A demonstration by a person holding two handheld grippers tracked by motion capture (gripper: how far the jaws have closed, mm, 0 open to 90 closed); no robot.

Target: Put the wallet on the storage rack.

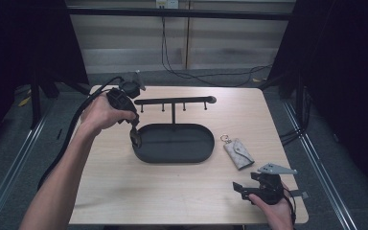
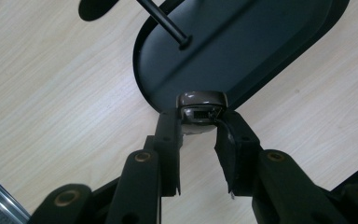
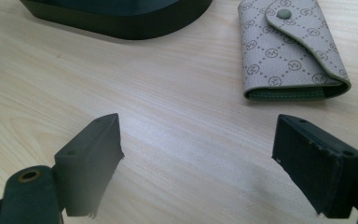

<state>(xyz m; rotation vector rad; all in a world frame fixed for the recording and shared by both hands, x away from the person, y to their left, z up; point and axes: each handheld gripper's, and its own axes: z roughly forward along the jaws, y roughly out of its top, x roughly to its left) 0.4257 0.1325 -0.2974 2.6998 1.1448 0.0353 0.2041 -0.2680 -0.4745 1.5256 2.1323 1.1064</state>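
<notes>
**Small brown item held at the tray's left end; key pouch lay free beside the right jaws**

The small brown item (image 2: 201, 108), glossy and rounded with a dark slot in its near face, sat clamped between the tips of the left gripper (image 1: 134, 135). It hung just over the left end of the black oval tray (image 1: 199, 155), at the rim rather than down on the tray floor. Its exact nature could not be told. The jaws were clenched on it from both sides, pointing downward at the tray.

The tray's long axis ran left to right across the worktop (image 1: 124, 191), and a hook rack (image 1: 175, 101) on a post rose from the tray's far edge. In my judgement, a release here would turn on carrying the item inward past the rim.

To the right of the tray, apart from it, lay a patterned key pouch (image 3: 291, 49) with a snap flap, flat on the worktop. The right gripper (image 3: 198, 161) rested nearer the person than the tray, with its jaws spread wide and empty. The pouch lay ahead of them and to their right, untouched. The right hand was plainly the nearer to it.
</notes>
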